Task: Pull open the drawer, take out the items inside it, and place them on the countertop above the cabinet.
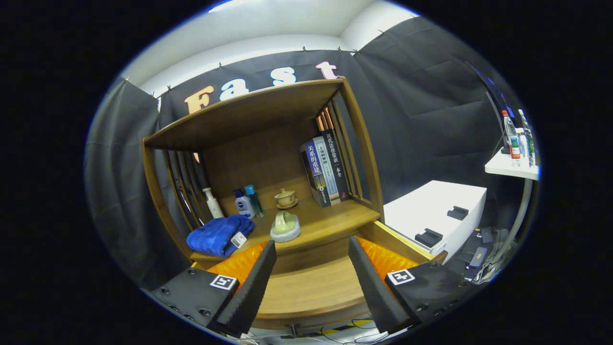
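Gripper: the gripper (311, 282) hangs with its fingers spread wide apart, gripping nothing.
Drawer: the wooden drawer (311, 292) lies pulled open right below and between the fingers; its pale wood bottom shows bare in the gap, and an orange lining (388, 261) shows behind each finger.
Worktop: the wooden worktop (330, 223) of the cabinet sits just beyond the fingertips, above the drawer.
Towel: a crumpled blue towel (218, 235) with a small white tag lies on the worktop, ahead of the left finger.
Ornament: a pale greenish piece on a round white base (285, 226) stands just ahead, between the fingers.
Further back: a lidded cup on a saucer (286, 198), three bottles (244, 203) and upright books (325, 170) stand against the shelf's back.
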Demonstrator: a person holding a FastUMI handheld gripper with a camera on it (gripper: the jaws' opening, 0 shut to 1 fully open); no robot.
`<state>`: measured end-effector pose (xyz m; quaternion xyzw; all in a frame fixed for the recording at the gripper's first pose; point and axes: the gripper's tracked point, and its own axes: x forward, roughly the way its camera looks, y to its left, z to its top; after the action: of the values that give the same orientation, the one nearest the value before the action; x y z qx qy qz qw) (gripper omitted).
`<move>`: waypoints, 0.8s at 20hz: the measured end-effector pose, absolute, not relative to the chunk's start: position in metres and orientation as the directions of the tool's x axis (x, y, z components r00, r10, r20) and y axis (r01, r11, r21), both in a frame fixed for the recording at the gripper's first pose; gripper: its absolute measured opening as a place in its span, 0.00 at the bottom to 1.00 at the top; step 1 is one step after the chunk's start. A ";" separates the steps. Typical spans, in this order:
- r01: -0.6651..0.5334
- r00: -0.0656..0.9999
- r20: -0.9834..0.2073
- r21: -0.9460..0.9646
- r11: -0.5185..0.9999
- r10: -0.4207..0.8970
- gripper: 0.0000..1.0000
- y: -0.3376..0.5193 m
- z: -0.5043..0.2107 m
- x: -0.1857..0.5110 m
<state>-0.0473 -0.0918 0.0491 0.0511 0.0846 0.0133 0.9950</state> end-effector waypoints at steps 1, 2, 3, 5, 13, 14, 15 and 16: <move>-0.016 0.988 -0.155 0.092 0.996 0.030 0.98 -0.094 0.044 -0.053; -0.015 0.990 -0.139 0.073 0.997 0.025 0.98 -0.097 0.042 -0.056; -0.007 0.991 -0.134 0.052 0.999 0.013 0.98 -0.101 0.036 -0.060; -0.001 0.990 -0.142 0.040 0.999 0.007 0.98 -0.106 0.021 -0.071; 0.007 0.973 -0.232 0.011 1.000 -0.004 0.98 -0.134 -0.042 -0.109; 0.005 0.969 -0.245 -0.002 1.000 -0.005 0.98 -0.136 -0.048 -0.110; 0.002 0.967 -0.256 -0.008 1.000 -0.004 0.98 -0.137 -0.054 -0.112; 0.000 0.965 -0.261 -0.009 1.000 -0.003 0.98 -0.137 -0.056 -0.112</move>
<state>-0.1124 -0.1374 -0.0560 -0.0046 0.1318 -0.0008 0.9913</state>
